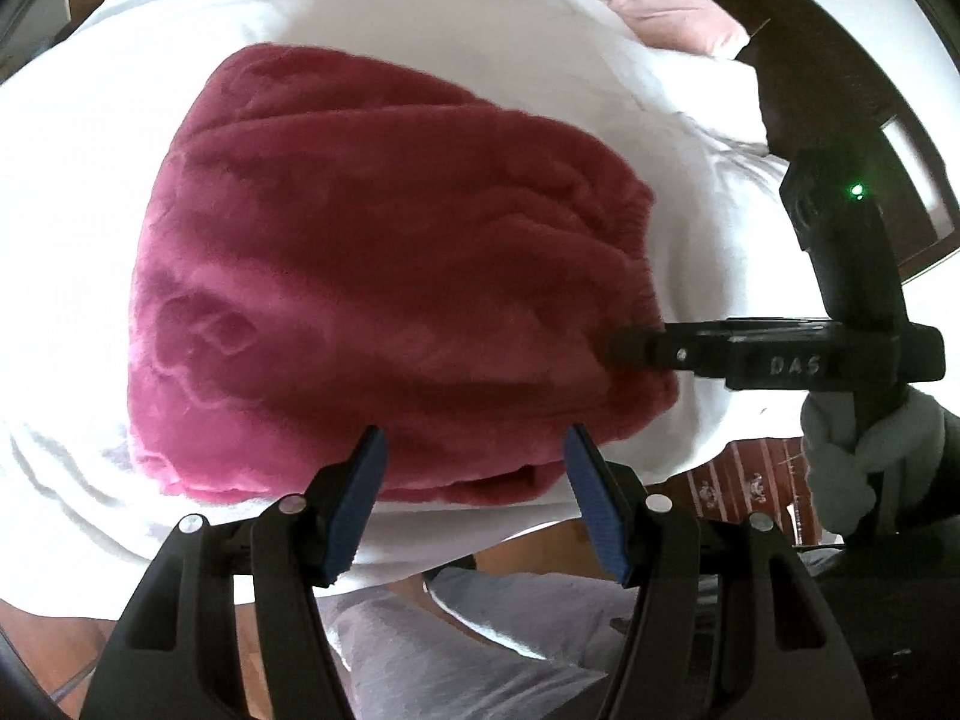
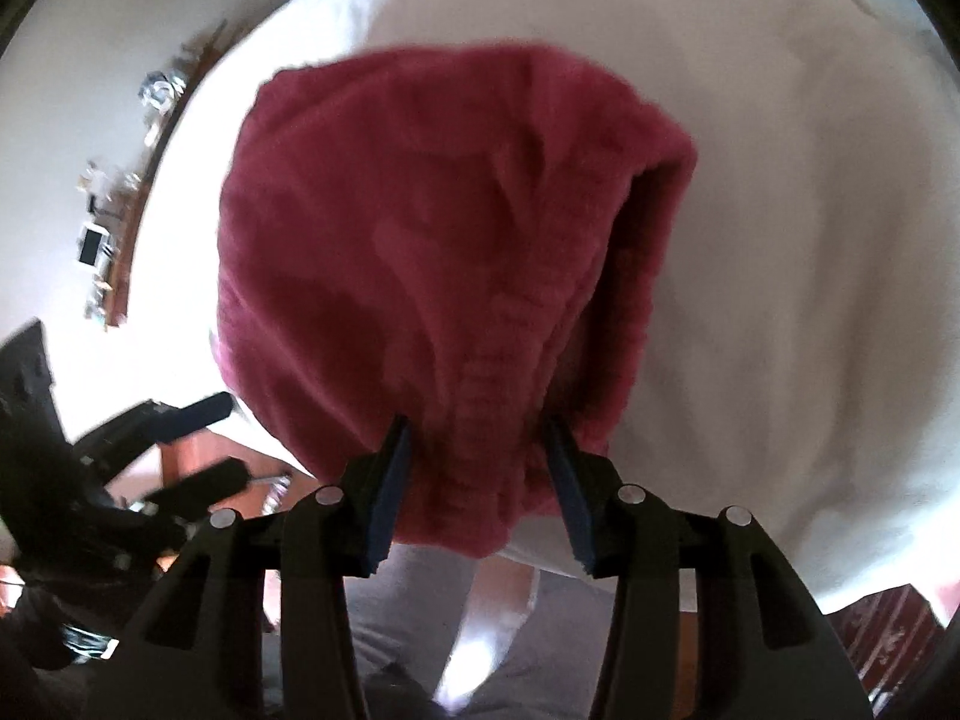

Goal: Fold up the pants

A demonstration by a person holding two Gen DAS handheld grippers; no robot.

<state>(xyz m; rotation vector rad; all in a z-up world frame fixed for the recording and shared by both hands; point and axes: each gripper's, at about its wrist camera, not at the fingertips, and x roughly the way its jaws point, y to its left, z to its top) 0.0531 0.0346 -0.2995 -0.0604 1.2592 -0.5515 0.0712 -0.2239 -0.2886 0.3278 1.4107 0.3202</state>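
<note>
The dark pink fleece pants (image 1: 384, 276) lie folded into a thick bundle on the white bed (image 1: 150, 90). My left gripper (image 1: 477, 498) hovers open over the bundle's near edge, its blue pads clear of the cloth. At the bundle's right edge a gloved hand (image 1: 858, 450) holds my right gripper (image 1: 624, 354). In the right wrist view, the right gripper (image 2: 480, 480) is shut on the ribbed waistband of the pants (image 2: 450, 228), bunched between its pads. The left gripper (image 2: 213, 441) shows blurred and open at the left.
A pink pillow (image 1: 666, 0) and a dark wooden headboard (image 1: 900, 138) lie at the far right. The bed's edge runs just below the pants. Beneath it are the person's grey-trousered legs (image 1: 456, 648) and a patterned rug (image 1: 750, 486). A shelf of small items (image 2: 120, 210) lines the wall.
</note>
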